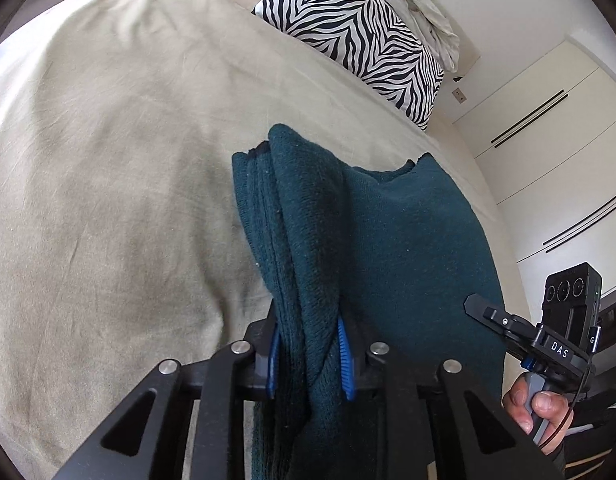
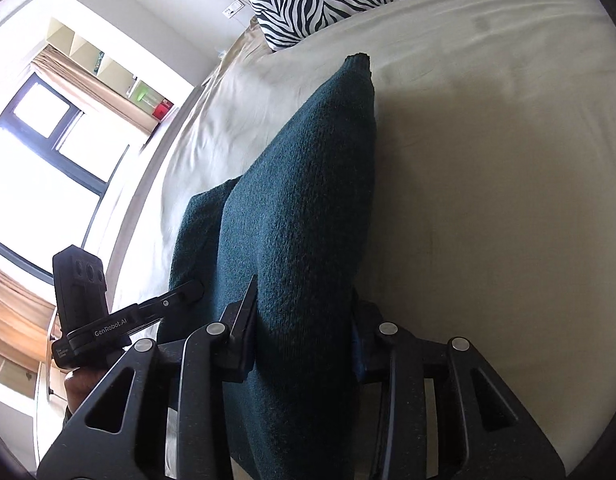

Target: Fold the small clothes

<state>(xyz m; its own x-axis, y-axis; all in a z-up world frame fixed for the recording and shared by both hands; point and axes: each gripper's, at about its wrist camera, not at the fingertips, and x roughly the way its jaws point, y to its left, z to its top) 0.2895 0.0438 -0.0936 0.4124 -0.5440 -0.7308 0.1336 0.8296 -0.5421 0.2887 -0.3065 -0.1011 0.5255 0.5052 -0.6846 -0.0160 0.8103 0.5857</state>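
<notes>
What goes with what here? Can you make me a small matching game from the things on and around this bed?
Things:
1. dark green garment
2. pillow
3. bedsheet
4. left tool

Descriptions:
A. black and white zebra stripes, at the head of the bed
B. beige, spread under everything
C. shut, with bunched cloth between blue pads
D. knitted, gripped at two places and stretched toward the pillow

Pairs: 1-D, 2-A, 3-B, 4-C

The right tool is also shut on the garment.
</notes>
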